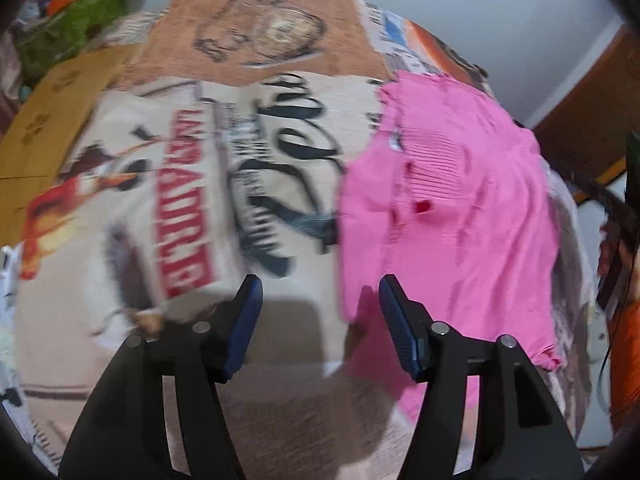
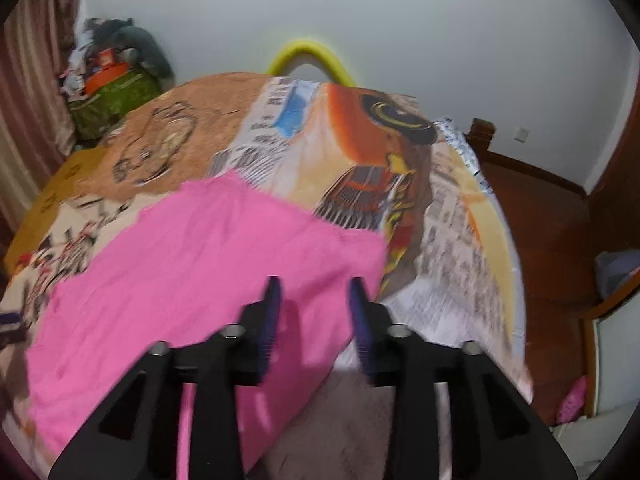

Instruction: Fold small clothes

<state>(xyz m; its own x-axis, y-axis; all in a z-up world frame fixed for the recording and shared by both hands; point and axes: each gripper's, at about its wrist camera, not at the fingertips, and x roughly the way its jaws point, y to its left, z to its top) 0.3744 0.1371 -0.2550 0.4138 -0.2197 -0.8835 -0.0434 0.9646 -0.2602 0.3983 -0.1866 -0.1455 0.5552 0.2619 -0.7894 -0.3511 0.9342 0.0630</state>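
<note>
Garment: pink garment [image 2: 192, 264] lies flat on printed bedspread [image 1: 192, 184].
Left gripper [image 1: 320, 300]: jaws apart, empty, beside garment's edge.
Right gripper [image 2: 314, 300]: jaws apart, empty, above garment's near corner.
Risk: pinching bedspread along with garment, dragging both.

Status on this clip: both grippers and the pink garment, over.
Left gripper open, empty, beside the pink garment. Right gripper open above it, not gripping. Garment flat on the printed bedspread. Nothing in the way.
</note>
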